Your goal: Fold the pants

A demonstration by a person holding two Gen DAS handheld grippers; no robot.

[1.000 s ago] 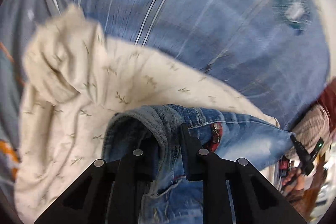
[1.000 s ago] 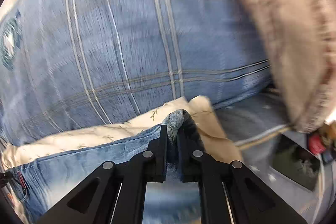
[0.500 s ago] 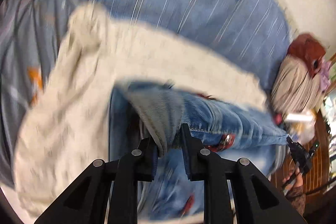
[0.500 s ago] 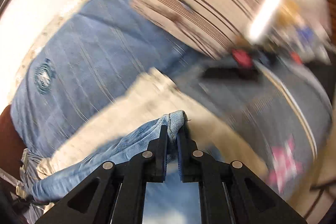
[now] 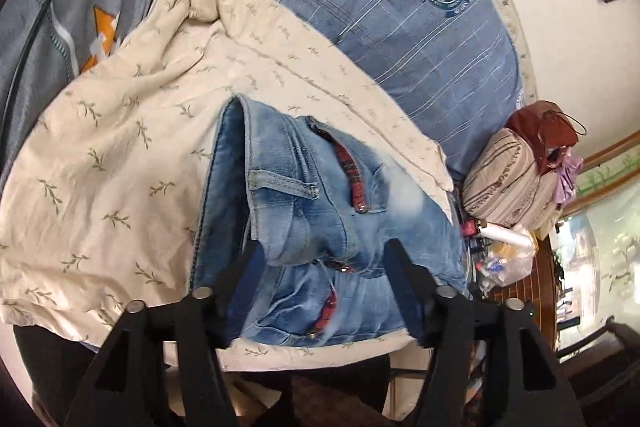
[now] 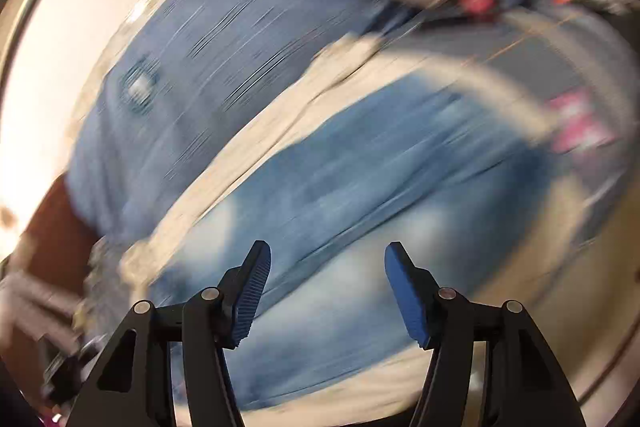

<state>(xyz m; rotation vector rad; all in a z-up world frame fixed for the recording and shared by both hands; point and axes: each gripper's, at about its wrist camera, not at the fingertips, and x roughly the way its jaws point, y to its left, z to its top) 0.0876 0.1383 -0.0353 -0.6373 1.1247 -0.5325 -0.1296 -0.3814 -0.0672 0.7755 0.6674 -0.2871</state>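
Note:
The light blue jeans (image 5: 320, 211) with red plaid pocket trim lie folded in a bundle on a cream cloth with a leaf print (image 5: 120, 131). My left gripper (image 5: 324, 259) is open, its fingers to either side of the near fold of the jeans and holding nothing. In the blurred right wrist view the jeans (image 6: 360, 187) lie spread below my right gripper (image 6: 326, 267), which is open and empty above them.
A blue plaid pillow (image 5: 384, 11) lies beyond the cloth. A grey bedsheet with an orange star (image 5: 72, 7) is at the left. A striped cushion (image 5: 504, 179), a brown bag and small clutter sit at the right by the wall.
Both grippers have opened and let go of the jeans, which now lie on the cream cloth. Both grippers have pulled back; the right one is still moving fast.

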